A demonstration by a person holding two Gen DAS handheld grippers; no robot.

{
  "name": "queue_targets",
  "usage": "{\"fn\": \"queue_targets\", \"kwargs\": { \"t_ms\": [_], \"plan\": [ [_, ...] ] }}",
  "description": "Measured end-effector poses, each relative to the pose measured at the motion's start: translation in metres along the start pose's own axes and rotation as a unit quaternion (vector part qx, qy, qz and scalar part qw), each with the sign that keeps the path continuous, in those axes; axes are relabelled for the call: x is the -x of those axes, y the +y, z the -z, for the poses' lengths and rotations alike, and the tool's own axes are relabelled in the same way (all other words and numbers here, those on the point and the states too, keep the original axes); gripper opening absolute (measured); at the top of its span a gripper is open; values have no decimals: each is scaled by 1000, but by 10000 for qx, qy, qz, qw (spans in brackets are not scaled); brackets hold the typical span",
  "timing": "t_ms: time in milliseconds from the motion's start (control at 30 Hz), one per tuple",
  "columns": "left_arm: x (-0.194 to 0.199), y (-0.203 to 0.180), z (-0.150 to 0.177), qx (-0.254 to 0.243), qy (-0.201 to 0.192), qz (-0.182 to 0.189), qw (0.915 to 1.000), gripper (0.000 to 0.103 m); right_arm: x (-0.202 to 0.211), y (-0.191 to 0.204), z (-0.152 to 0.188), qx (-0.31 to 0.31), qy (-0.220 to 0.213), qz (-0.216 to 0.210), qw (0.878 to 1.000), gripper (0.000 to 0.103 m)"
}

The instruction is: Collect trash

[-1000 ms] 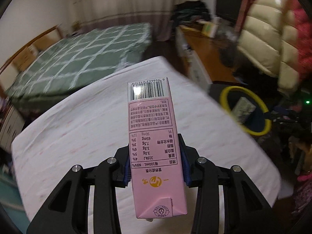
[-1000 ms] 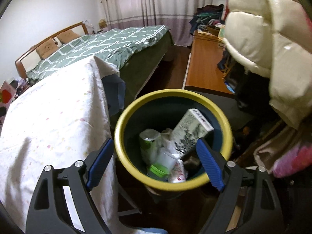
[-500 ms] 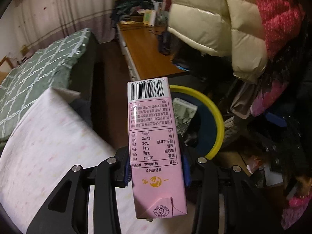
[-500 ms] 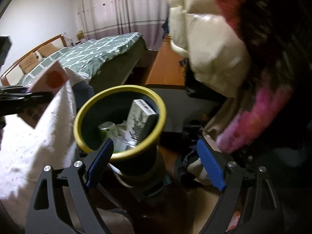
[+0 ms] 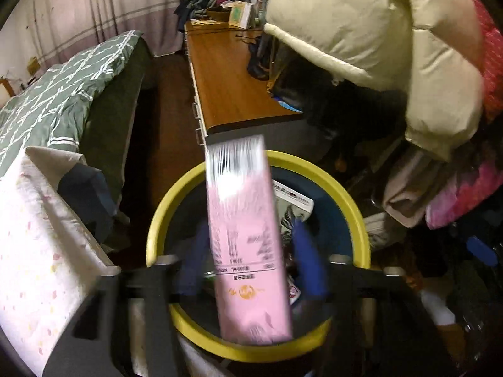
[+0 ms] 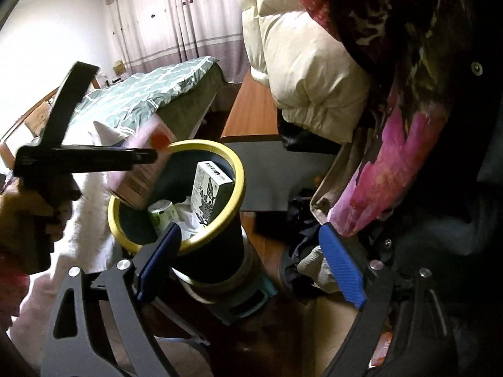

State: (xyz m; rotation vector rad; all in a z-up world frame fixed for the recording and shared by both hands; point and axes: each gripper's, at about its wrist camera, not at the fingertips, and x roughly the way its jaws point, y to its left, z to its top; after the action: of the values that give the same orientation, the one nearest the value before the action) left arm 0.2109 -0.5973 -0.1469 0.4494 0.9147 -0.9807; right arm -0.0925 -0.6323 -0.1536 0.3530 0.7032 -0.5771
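The trash bin (image 5: 352,207), a round dark-blue container with a yellow rim, occupied the lower centre of the left wrist view and the centre left of the right wrist view (image 6: 239,185). It stood beside the white cloth-covered table (image 5: 37,251) at the lower left of the left wrist view. Inside the bin lay a white printed carton (image 6: 210,194), leaning upright against the far wall, and a green-and-white can (image 6: 162,213) to its left.

The pink rectangular drink carton (image 5: 248,251) was positioned over the bin opening, at the centre of the left wrist view, tilted and motion-blurred. It sat between the blue pads (image 5: 306,257) of the left gripper (image 5: 248,260). The jaws of the left gripper were opening, with a visible gap on each side of the carton; the pads did not press on it. In the right wrist view the same carton (image 6: 138,176) appeared at the centre left, above the near-left rim, under the black left gripper (image 6: 147,157) held by a hand (image 6: 28,216).

The right gripper (image 6: 248,260) filled the lower part of its own view. Its jaws were opening, spread wide, with nothing gripped between them; its left blue pad (image 6: 158,260) overlapped the bin rim in the frame.
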Motion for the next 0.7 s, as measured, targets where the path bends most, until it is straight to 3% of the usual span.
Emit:
{"fn": "queue_targets", "kwargs": {
  "t_ms": [33, 167, 300, 367, 500, 700],
  "plan": [
    [5, 4, 1, 24, -82, -27, 10000, 85, 2, 2, 0, 25, -17, 11, 10000, 85],
    [45, 20, 12, 140, -342, -12, 9993, 87, 11, 12, -1, 118, -88, -22, 9999, 85],
    [119, 43, 42, 410, -942, -205, 9945, 98, 21, 29, 0, 188, -163, -228, 9994, 86],
    [159, 57, 67, 589, -1227, -390, 9899, 98, 28, 43, 2, 275, -211, -378, 9987, 86],
    [233, 86, 127, 1079, -1718, -841, 9756, 98, 44, 76, 0, 523, -388, -714, 9953, 87],
    [327, 129, 225, 1971, -2226, -1824, 9372, 98, 77, 122, -3, 904, -785, -1111, 9866, 91]
  ]
}}
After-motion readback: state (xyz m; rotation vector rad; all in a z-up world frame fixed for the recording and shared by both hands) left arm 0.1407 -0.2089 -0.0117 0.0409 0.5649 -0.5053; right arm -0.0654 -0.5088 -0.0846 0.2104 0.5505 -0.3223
